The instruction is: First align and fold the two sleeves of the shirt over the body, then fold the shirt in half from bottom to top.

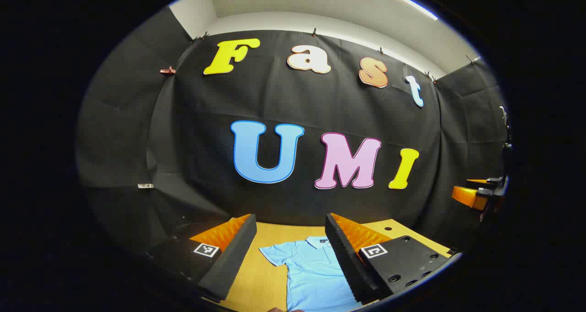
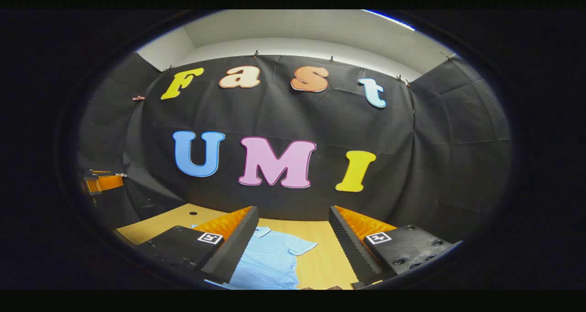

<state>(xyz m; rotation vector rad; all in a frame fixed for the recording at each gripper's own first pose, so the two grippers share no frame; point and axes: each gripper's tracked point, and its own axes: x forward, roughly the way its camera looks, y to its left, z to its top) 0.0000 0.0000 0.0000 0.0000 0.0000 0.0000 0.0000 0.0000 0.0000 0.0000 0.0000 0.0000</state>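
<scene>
A light blue polo shirt lies flat on the wooden table, collar toward the far wall, one short sleeve spread out to the side. In the left gripper view my left gripper hangs above the shirt, open, with nothing between its fingers. The right gripper view shows the same shirt with its other sleeve spread over the table. My right gripper is open and held above it, touching nothing. The shirt's lower part is hidden below both views.
The black cloth wall stands just behind the table's far edge. The other gripper shows at the far right of the left gripper view, and at the far left of the right gripper view.
</scene>
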